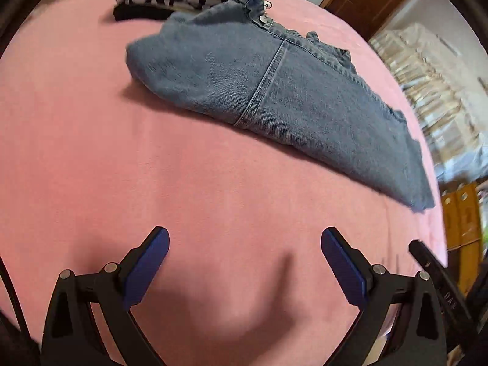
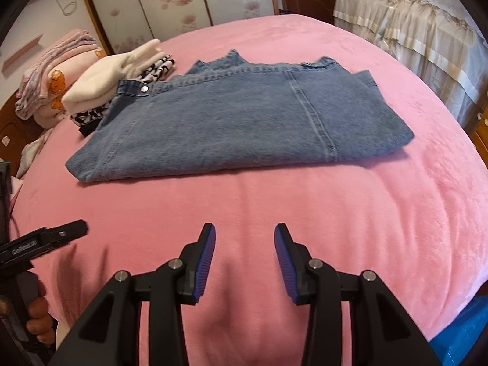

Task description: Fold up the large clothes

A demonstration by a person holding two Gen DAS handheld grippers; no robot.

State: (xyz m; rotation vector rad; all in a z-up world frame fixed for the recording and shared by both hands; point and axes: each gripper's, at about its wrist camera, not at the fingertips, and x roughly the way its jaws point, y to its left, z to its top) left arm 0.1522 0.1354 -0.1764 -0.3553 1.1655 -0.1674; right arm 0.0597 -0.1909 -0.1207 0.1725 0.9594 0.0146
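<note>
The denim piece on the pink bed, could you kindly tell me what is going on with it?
A person is folding clothes with a handheld gripper in each hand. The denim garment lies folded flat on the pink blanket, beside a stack of folded clothes. Neither gripper touches it: the left gripper and the right gripper both hang over bare blanket in front of it, jaws apart and empty.
</note>
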